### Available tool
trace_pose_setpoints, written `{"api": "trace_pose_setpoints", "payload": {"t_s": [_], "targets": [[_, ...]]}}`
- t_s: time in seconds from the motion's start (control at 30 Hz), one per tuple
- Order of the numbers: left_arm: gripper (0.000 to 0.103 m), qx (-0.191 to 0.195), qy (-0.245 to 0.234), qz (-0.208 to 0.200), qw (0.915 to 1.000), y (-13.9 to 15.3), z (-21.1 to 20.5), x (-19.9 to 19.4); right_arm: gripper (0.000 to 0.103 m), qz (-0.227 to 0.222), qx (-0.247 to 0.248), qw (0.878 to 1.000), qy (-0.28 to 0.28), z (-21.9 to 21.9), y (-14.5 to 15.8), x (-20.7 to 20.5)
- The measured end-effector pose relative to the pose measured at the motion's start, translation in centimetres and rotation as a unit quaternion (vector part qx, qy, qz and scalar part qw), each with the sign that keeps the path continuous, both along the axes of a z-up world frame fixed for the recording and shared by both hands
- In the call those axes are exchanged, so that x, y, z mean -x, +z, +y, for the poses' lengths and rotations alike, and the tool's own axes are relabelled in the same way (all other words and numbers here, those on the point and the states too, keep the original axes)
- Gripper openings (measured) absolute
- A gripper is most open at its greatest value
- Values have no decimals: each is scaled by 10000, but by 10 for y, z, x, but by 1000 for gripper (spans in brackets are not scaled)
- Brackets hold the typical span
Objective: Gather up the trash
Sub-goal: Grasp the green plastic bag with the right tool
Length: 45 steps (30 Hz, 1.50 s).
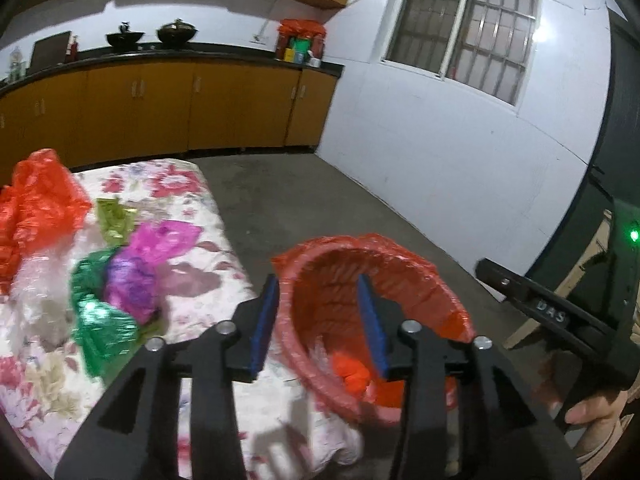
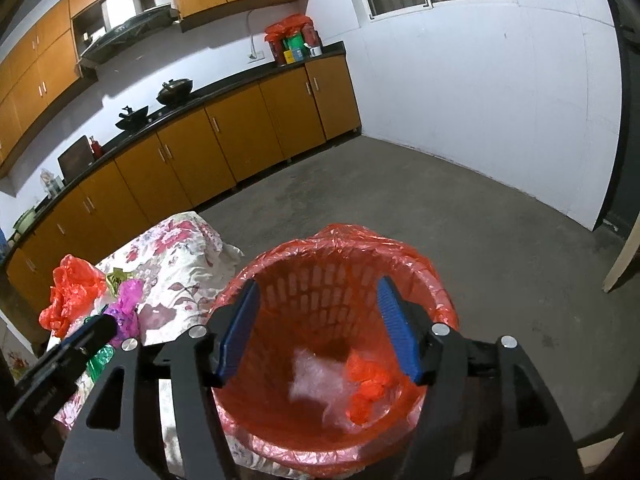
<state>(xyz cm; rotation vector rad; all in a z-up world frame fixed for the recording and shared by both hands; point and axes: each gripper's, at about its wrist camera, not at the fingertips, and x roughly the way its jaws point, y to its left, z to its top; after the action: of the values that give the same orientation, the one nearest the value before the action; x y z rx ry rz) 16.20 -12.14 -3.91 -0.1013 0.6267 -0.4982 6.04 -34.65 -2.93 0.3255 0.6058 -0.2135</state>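
A red-lined waste basket (image 2: 340,264) stands beside a table with a floral cloth (image 2: 180,264). Inside it lie a clear plastic wrap (image 2: 316,384) and an orange crumpled piece (image 2: 366,384). My right gripper (image 2: 318,328) is open and empty, directly over the basket. My left gripper (image 1: 320,316) is open and empty over the basket's (image 1: 400,264) left rim. On the cloth (image 1: 192,200) lie a red bag (image 1: 36,208), a magenta wrapper (image 1: 148,264), a green foil wrapper (image 1: 100,320), a yellow-green wrapper (image 1: 114,216) and clear plastic (image 1: 40,296).
Orange kitchen cabinets (image 2: 240,136) with a black counter run along the far wall, with woks and containers on top. Grey concrete floor (image 2: 480,220) spreads right of the basket. A white wall with barred windows stands at the right. The right gripper's body (image 1: 560,320) shows in the left wrist view.
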Motion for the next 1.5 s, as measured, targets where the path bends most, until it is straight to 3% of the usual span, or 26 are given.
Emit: {"api": "trace_pose_setpoints", "payload": {"t_s": [0.07,0.23,0.53,0.97,1.17,1.37,1.47,1.5], "targets": [[56,-216,256,-195,9993,0,14,8,62,-23,102,9999,72,7,2,0],[65,-691,807,-499,9931,-6,50,30,62,-61,429,9981,441,35,6,-3],[71,-1023,1875,-326,9764,-23,134,39,62,27,337,9916,1248,102,2,-19],[71,-841,2949,-241,9515,-21,227,53,44,188,368,9568,2879,252,-22,-71],[71,-746,3232,-132,9433,-23,256,56,44,364,731,9499,3018,295,-42,-94],[71,-678,3363,-26,9393,-28,275,58,35,735,1021,9486,2905,308,-67,-114],[71,-634,3376,28,9392,-32,280,58,24,805,1131,9454,2948,310,-74,-113],[71,-609,3376,53,9393,-33,280,57,16,814,1184,9439,2975,311,-75,-112]]}}
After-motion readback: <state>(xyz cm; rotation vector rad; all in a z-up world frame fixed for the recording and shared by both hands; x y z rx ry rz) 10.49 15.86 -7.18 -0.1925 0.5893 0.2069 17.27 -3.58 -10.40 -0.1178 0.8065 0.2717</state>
